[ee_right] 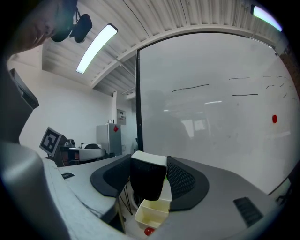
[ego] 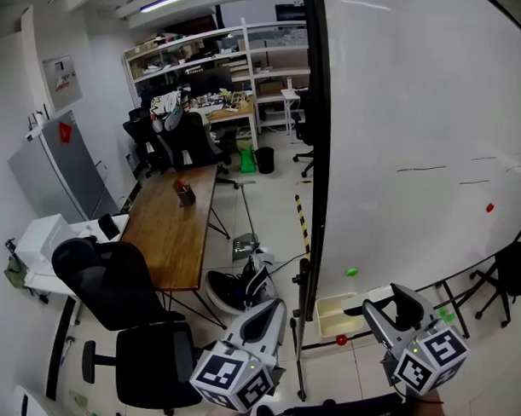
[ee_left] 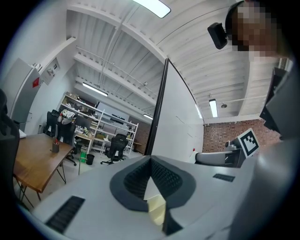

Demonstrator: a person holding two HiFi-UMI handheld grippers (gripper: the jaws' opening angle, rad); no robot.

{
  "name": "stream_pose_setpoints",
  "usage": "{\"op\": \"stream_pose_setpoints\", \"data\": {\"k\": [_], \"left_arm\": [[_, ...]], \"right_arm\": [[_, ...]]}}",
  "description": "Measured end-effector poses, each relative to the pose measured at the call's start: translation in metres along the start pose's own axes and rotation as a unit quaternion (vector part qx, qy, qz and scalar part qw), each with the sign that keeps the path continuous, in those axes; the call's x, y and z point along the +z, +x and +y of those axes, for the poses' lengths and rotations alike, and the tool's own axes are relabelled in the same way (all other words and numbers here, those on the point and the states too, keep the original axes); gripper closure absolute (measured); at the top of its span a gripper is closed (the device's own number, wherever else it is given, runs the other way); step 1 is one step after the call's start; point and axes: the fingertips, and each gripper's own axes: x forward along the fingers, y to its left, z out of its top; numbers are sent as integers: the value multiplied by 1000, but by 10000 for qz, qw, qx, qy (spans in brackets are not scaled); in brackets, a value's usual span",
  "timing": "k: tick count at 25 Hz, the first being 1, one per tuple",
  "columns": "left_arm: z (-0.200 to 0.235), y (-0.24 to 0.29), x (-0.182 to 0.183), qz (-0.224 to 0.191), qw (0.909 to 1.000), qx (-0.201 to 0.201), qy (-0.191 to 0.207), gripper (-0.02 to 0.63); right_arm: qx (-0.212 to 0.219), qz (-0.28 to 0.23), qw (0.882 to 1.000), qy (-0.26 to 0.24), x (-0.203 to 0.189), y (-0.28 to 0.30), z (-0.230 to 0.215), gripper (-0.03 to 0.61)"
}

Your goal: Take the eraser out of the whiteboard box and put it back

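Observation:
My right gripper (ego: 392, 309) is shut on the eraser (ee_right: 147, 180), a black block with a white top, also seen in the head view as the eraser (ego: 406, 306). It hangs just above and in front of the cream whiteboard box (ego: 325, 310), which sits at the foot of the whiteboard (ego: 411, 112). In the right gripper view the box (ee_right: 152, 213) lies right below the eraser, with a red magnet (ee_right: 148, 231) in front of it. My left gripper (ego: 277, 306) is shut and empty, left of the box. A bit of the box (ee_left: 157, 206) shows between its pads.
A wooden table (ego: 172, 231) and black office chairs (ego: 127, 293) stand to the left. The whiteboard's dark frame post (ego: 314, 158) rises beside the box. A green magnet (ego: 351, 271) and a red magnet (ego: 489, 208) stick to the board. Shelves fill the back wall.

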Motion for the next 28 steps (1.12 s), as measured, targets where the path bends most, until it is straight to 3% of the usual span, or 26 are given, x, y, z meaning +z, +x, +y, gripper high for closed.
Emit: {"op": "stream_pose_setpoints", "data": {"k": [16,28], "left_arm": [[42,40,-119,822,9962,263,-87,583],[51,48,-162,1188,9924,301,-135,583]], "right_arm": [[-37,957,9952,203,-124,51,-34,307],[-228,1510,9882,-79,-193,73,-45,307]]}}
